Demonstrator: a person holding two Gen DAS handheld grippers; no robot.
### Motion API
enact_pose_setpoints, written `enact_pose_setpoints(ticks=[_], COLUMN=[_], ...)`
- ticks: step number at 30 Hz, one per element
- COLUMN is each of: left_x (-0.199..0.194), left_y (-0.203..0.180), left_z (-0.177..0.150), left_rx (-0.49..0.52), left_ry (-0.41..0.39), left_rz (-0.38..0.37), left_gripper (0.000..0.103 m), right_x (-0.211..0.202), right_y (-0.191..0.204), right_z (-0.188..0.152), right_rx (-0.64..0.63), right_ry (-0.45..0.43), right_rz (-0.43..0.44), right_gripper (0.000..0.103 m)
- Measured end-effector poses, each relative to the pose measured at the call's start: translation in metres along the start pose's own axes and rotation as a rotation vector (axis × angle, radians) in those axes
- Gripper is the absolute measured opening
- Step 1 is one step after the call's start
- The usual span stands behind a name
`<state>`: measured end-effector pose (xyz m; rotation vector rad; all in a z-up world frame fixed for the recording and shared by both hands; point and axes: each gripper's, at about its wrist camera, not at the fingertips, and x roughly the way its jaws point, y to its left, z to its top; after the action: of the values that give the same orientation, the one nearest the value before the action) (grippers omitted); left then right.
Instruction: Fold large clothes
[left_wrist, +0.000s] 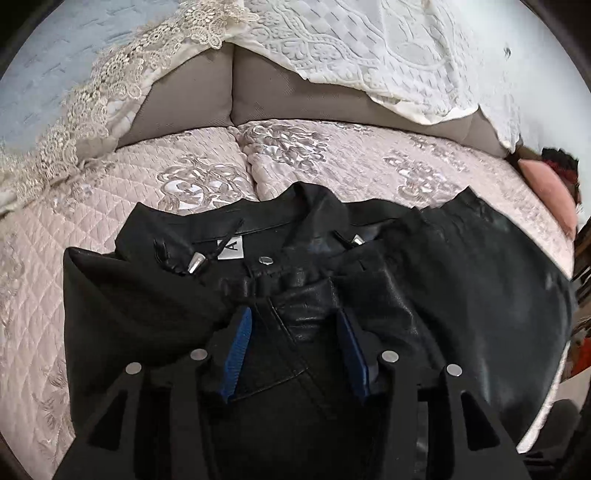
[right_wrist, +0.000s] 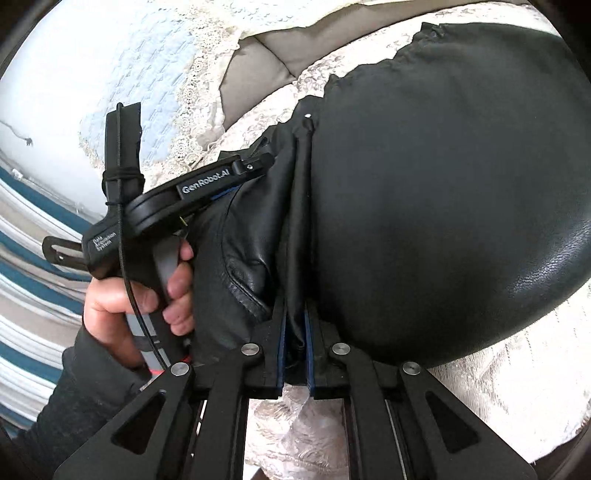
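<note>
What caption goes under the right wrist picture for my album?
The right claw pinches a fold of the black leather jacket over the quilted sofa cover.
</note>
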<state>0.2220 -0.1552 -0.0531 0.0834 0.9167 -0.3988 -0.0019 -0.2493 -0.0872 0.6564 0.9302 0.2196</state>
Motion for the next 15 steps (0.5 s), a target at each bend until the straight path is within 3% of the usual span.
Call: enact_pose_setpoints(ticks=[4, 7, 10, 15], left_x=[-0.013, -0.05, -0.084, -0.096], left_y=[0.003, 0.006, 0.004, -0.003], left_z=[0.001, -0.01, -0.031, -0.06], left_rx=[-0.006, -0.015, 0.001, 0.018], left_ry=[-0.006, -0.055, -0.105, -0.091], left_rz=[-0.017, -0.072, -0.076, -0.091], left_gripper=[0.051, 0.05, 0.05, 0.051], right_x=[-0.005, -0.024, -0.049, -0.083], right_y=[0.004, 0.009, 0.004, -0.021], right_z=[0.002, 0.0, -0.004, -0.006], right_rx=[-0.009, -0.053, -0.066, 0.007], right_ry=[-0.001, -0.034, -0.078, -0.159], right_rz=[0.0, -0.026, -0.044, -0.107], right_gripper=[0.011, 0.013, 0.018, 0.05])
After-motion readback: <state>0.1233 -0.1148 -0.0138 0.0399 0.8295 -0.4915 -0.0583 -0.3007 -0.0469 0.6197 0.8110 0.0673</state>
